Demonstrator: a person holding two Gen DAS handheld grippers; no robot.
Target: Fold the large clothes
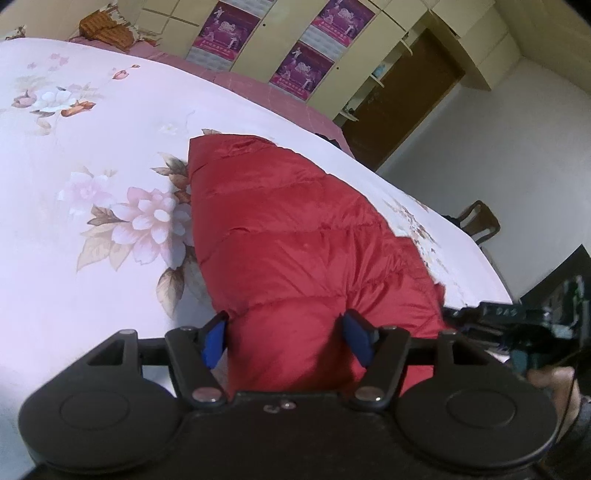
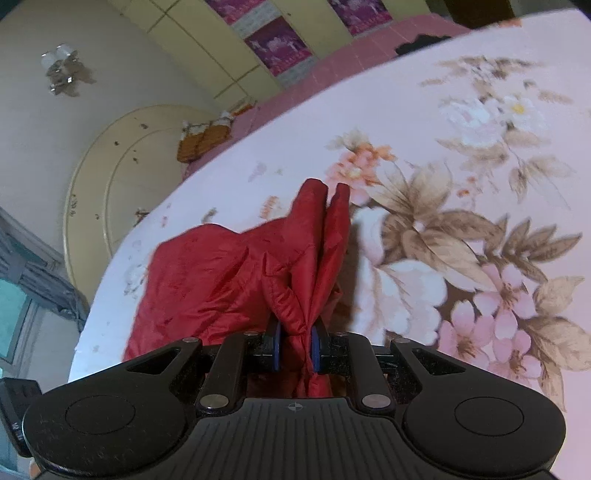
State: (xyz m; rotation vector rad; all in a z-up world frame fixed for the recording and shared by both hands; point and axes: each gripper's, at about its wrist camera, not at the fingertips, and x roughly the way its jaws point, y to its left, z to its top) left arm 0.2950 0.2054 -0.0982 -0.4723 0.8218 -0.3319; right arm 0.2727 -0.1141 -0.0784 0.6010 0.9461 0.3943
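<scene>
A red quilted puffer jacket lies on the floral bed sheet. My left gripper straddles a thick folded end of it. The blue pads stand wide at either side and the padding between them looks puffed, not pinched. In the right wrist view my right gripper is shut on a bunched fold of the red jacket. Two narrow flaps of cloth rise from that grip, held just above the sheet. The jacket's near part is hidden under both gripper bodies.
The bed's edge curves along the right of the left wrist view, with a wooden chair and a brown door beyond. Wardrobes with purple posters stand behind. Orange pillows lie by the cream headboard. A hand shows at right.
</scene>
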